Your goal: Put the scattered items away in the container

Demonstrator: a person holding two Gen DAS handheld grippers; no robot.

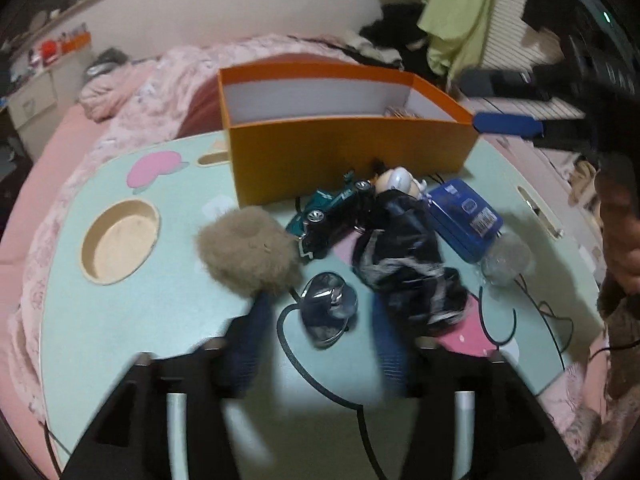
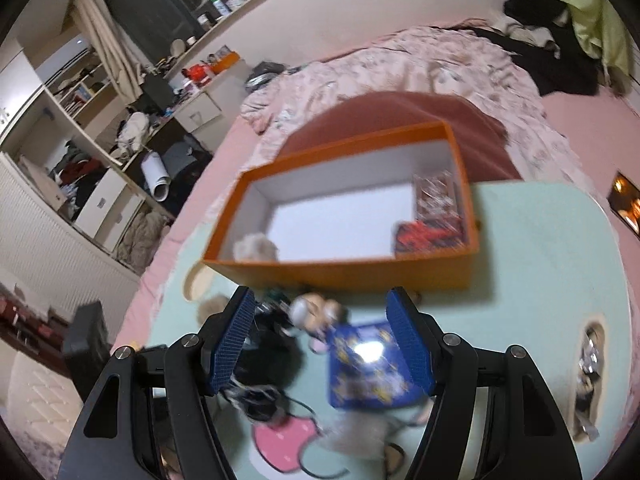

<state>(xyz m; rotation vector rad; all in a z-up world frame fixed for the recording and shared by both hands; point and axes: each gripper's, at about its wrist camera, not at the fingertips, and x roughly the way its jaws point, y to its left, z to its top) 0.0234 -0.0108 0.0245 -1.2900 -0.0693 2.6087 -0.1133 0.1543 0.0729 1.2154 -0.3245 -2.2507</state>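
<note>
Cardboard, your orange box (image 1: 352,152) stands rectangular and white-lined behind a fuzzy brown pompom (image 1: 248,250), with both left tool (image 1: 316,344) and right tool (image 2: 324,352) apart, empty.

a pale green worktop (image 1: 168,320) with a round recessed cup holder (image 1: 120,236) and a pink cartoon print (image 1: 154,168) sits on a bed. a rumpled pink floral quilt (image 2: 420,72) lies behind it, with black clothes (image 2: 560,64) and a light green garment (image 1: 460,12) at the far end. cluttered white shelving (image 2: 92,128) lines the wall.
</note>
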